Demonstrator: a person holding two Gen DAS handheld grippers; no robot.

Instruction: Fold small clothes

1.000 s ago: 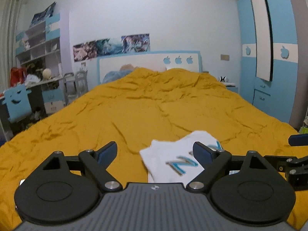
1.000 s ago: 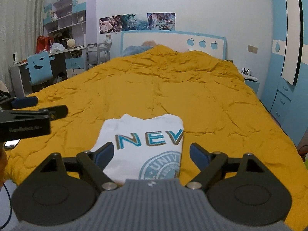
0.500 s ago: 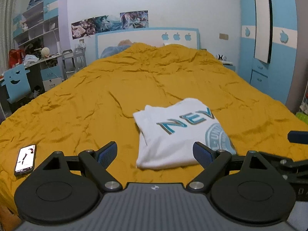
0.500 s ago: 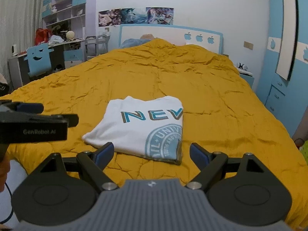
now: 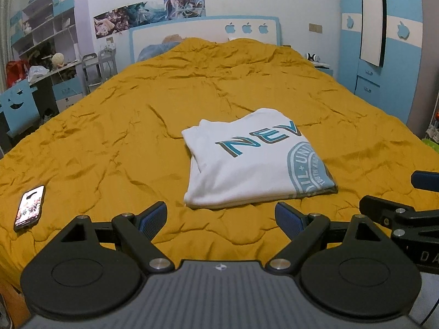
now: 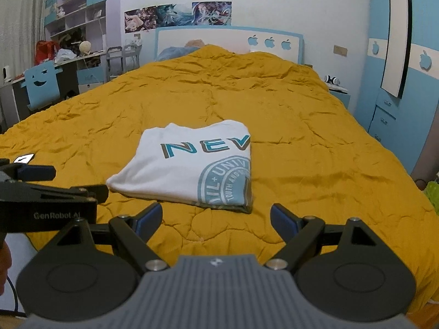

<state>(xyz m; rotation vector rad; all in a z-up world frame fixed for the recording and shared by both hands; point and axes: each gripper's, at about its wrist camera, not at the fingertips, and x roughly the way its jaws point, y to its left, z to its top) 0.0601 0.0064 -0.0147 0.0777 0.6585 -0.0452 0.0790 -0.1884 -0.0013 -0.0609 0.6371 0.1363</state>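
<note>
Shirt (image 5: 255, 161): white, blue lettering and a round stamp print, lying folded into a flat rectangle on the yellow bed cover (image 5: 109, 142), toward the near edge of the bed. Layered edges show along its near side and at its near right corner (image 6: 244, 207).

Left claw (image 5: 221, 218): jaws wide apart, nothing between them, held just short of the shirt's near edge, not touching it. Right claw (image 6: 215, 218): likewise spread wide and empty, near the shirt's stamped corner, apart from it.

Handling, judged: thin cotton, light, limp, no stiffness of its own. Lifted by a single point it would likely sag and the stacked layers would slide open. Not fragile; not slippery against the quilted cover.

Grip, judged: pinch through all layers at the two near corners, one claw each. The fold looks done or nearly so.

Phone (image 5: 29, 207) lies on the cover, well apart to the left.
</note>
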